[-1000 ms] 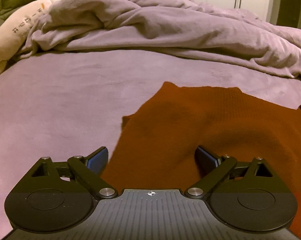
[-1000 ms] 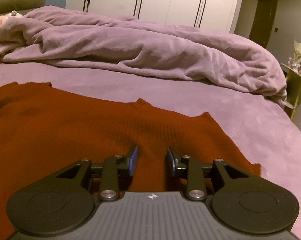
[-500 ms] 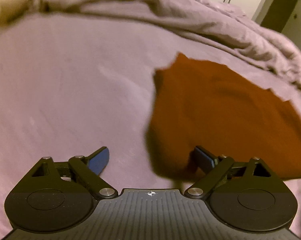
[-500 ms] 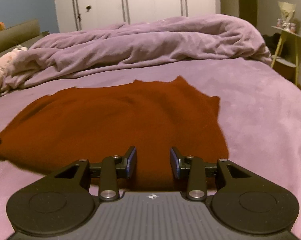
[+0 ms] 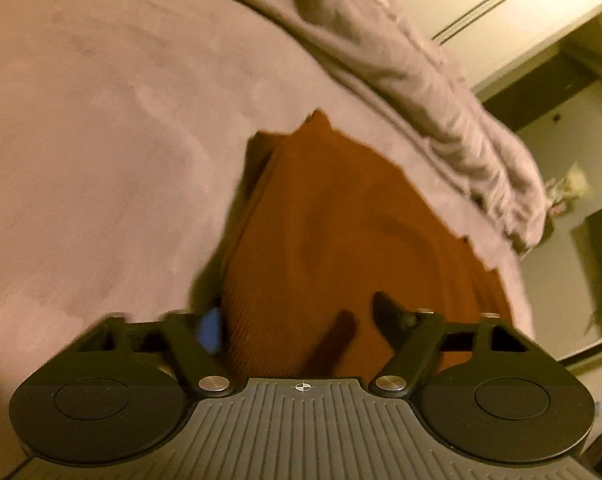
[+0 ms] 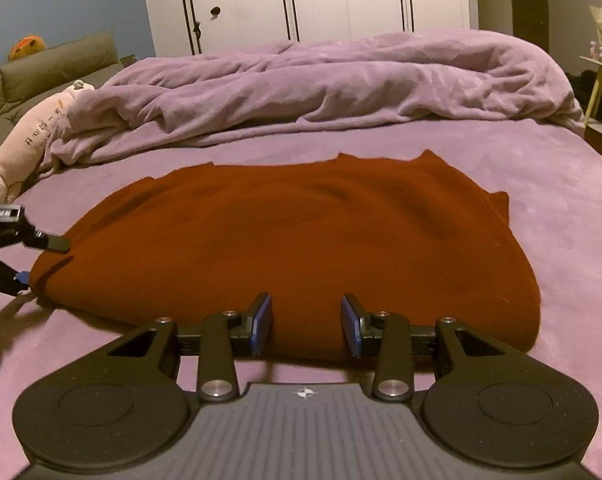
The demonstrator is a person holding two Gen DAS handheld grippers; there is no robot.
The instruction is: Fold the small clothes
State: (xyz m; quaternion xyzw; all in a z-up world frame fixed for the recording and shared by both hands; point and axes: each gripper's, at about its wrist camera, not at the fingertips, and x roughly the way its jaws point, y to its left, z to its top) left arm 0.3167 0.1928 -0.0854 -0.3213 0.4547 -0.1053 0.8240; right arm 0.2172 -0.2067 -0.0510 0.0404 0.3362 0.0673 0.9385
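Both claws spread: left claw [image 5: 297, 320], right claw [image 6: 306, 326] straddling ribbed rust knit [image 6: 301, 232].

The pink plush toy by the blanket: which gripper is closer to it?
Left. The left gripper sits at the rust sweater's left end, just below the pink plush toy. The right gripper is at the sweater's near edge, farther from it.

garment [image 6: 301, 236] on bed [image 6: 561, 208], before duvet [image 6: 321, 84]

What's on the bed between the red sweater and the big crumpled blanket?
Nothing but bare purple bed sheet between the red sweater and the crumpled blanket, seen in the right wrist view.
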